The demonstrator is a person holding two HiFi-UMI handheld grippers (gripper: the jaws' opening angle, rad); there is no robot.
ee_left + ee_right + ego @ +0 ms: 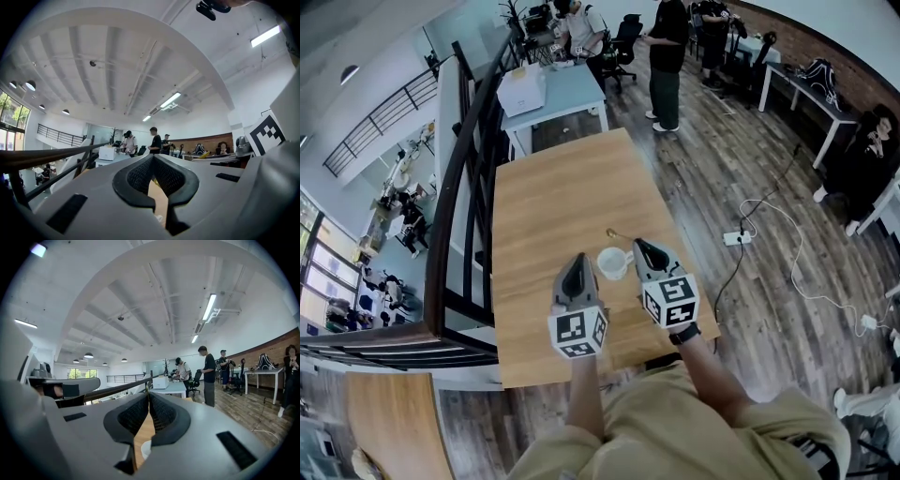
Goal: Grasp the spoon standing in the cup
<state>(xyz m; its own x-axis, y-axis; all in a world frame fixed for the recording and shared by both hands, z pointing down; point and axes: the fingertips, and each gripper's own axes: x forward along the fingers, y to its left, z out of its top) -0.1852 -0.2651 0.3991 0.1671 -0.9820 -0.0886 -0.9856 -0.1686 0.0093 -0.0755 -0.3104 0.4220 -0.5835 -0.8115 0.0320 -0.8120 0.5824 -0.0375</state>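
While both pairs of jaws are clenched on nothing, the left gripper (578,260) and right gripper (641,246) flank the small white round cup (612,264) at lower centre of the light wooden worktop (553,197). Just above, the slim gold-coloured spoon (616,235) leans out of the cup. Advancing with unparted jaws would likely knock the spoon or tip the cup.

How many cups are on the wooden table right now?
1. The cup stands on the wooden table between the left gripper and the right gripper, closer to the right one, with the spoon in it. Another could be hidden under the grippers.
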